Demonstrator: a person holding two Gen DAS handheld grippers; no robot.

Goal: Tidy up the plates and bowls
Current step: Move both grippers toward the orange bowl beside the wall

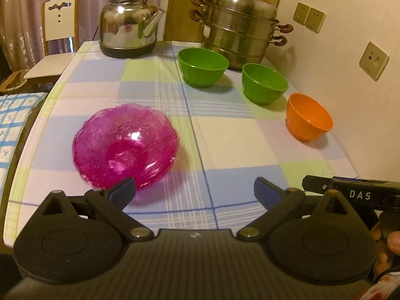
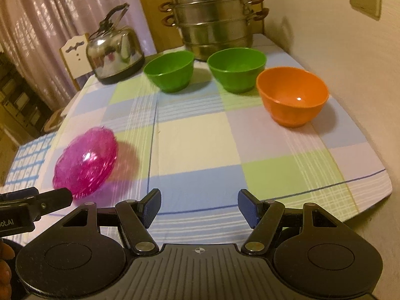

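Observation:
A translucent pink ribbed bowl rests on the checked tablecloth, near the left side. Two green bowls stand further back, with an orange bowl to their right; in the right wrist view the green bowls sit side by side. My left gripper is open and holds nothing; its left fingertip overlaps the pink bowl's near rim. My right gripper is open over bare cloth, nothing between its pads.
A steel kettle and a stacked steel steamer pot stand at the back of the table. A white chair is off the far left corner. The wall with sockets runs along the right edge.

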